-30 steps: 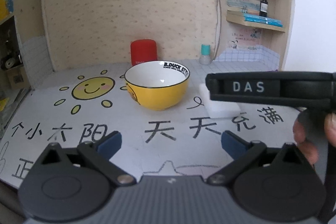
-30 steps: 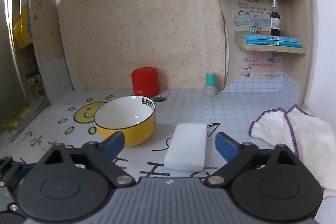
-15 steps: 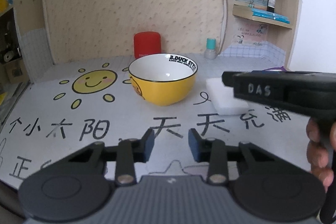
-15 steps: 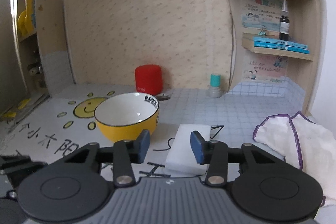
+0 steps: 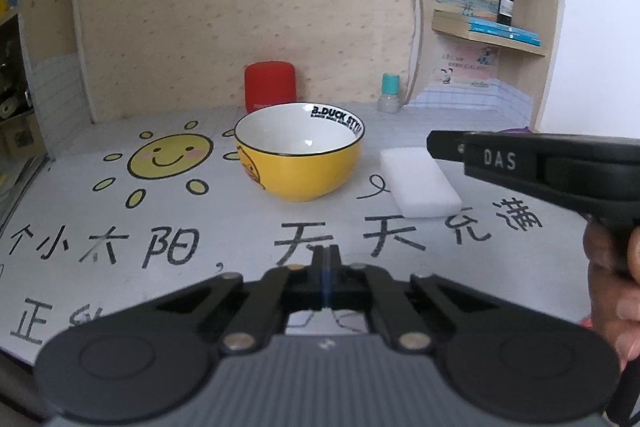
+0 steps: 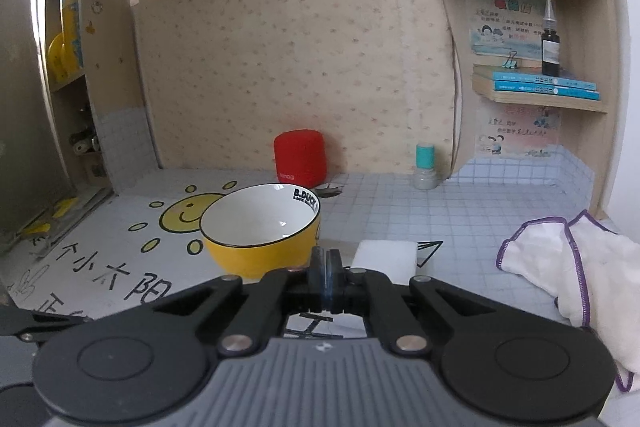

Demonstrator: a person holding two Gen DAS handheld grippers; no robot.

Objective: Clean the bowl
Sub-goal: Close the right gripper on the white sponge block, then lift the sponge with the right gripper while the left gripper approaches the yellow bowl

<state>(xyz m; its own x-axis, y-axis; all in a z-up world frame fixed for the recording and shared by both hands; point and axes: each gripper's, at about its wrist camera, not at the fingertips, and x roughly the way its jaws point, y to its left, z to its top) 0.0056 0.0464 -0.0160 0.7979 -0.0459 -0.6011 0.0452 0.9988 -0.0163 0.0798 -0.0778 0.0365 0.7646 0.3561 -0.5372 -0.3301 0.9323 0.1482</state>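
Note:
A yellow bowl (image 5: pixel 300 155) (image 6: pixel 262 231) with a white inside and a black rim stands empty on the printed desk mat. A white sponge block (image 5: pixel 420 187) (image 6: pixel 386 259) lies just right of it. My left gripper (image 5: pixel 326 255) hovers over the mat's near part, short of the bowl, its jaws shut with nothing between them. My right gripper (image 6: pixel 326 259) is also shut and empty, close in front of the gap between bowl and sponge. In the left wrist view the right gripper's black body (image 5: pixel 540 167) shows from the side, held by a hand (image 5: pixel 616 283).
A white cloth with purple trim (image 6: pixel 572 267) lies at the right. A red cylinder (image 6: pixel 300 159) and a small teal-capped bottle (image 6: pixel 425 167) stand by the back wall. Shelves (image 6: pixel 536 87) hang at right with books and a dark bottle; more shelving stands at left.
Both grippers have gone from wide open to fully shut, the left one first. Neither took hold of anything. The hands have stayed roughly where they were.

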